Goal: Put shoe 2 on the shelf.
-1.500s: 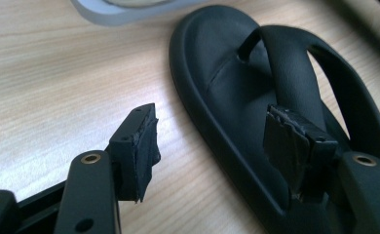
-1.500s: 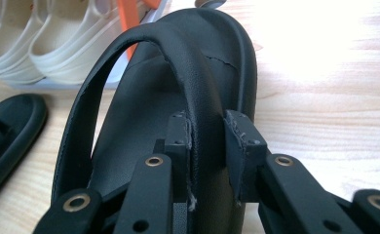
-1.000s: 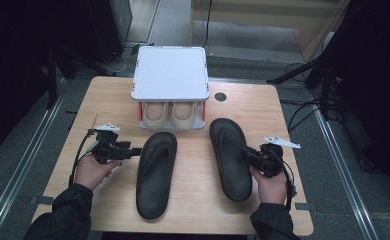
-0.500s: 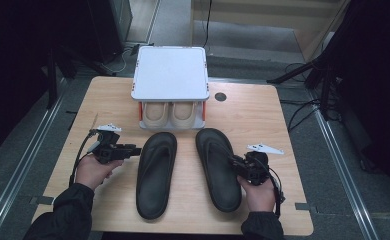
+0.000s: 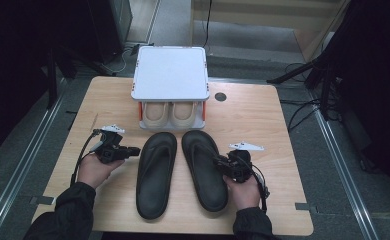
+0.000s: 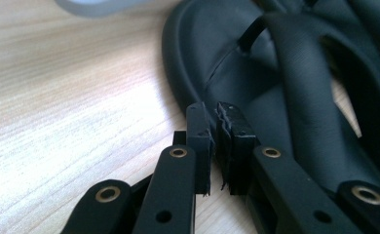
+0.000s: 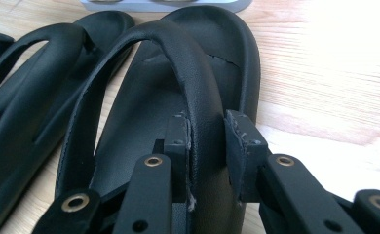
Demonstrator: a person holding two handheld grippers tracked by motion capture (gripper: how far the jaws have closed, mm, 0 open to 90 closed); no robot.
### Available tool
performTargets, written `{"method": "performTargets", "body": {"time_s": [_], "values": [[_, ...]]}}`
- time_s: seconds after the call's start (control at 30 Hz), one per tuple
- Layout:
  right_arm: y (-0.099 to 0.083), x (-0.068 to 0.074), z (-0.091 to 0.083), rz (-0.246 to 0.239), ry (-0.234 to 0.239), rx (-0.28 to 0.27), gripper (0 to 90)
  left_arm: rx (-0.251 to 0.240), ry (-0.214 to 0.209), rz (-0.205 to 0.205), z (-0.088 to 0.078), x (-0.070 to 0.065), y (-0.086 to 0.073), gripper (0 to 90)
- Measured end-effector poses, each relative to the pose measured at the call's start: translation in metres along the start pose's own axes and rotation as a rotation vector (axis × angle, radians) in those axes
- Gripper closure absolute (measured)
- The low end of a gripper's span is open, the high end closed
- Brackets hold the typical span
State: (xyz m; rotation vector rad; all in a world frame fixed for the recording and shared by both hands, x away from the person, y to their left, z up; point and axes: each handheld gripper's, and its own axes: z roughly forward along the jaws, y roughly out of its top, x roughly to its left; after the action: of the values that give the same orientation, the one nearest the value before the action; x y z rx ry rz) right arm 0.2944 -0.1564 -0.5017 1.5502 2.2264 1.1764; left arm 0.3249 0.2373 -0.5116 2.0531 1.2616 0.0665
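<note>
My right gripper point(image 7: 207, 146) clamped the strap of the right sandal point(image 5: 204, 167), the strap pinched between both fingers. My left gripper point(image 6: 216, 141) sat nearly closed, empty, the left sandal point(image 5: 155, 172) just beyond its fingertips.

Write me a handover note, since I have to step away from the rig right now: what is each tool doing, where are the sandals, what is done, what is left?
Right tool: jaws around the strap of the right sandal, which lies beside the left sandal.
Left tool: shut on nothing, at the left sandal's outer edge.
Both sandals lie side by side on the table before the white rack, which holds a beige pair.
Done: the pair is lined up.
Left: probably moving it to the rack.
</note>
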Motion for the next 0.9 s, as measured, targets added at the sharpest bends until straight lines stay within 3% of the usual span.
{"method": "performTargets", "body": {"time_s": [0.27,0.43,0.53,0.9], "values": [[-0.002,0.013,0.01,-0.027,0.014,0.012,72.9,0.038,0.004,0.0,0.008,0.0,-0.001,83.4],[-0.003,0.012,0.013,-0.029,0.025,0.027,72.4,0.046,0.0,-0.005,0.009,0.001,-0.002,83.5],[-0.003,0.011,0.014,-0.025,0.033,0.04,72.2,0.058,-0.025,-0.02,0.009,0.001,-0.002,81.8],[-0.004,0.011,0.016,-0.025,0.041,0.044,71.4,0.074,-0.049,0.024,0.011,-0.012,-0.006,81.9]]}}
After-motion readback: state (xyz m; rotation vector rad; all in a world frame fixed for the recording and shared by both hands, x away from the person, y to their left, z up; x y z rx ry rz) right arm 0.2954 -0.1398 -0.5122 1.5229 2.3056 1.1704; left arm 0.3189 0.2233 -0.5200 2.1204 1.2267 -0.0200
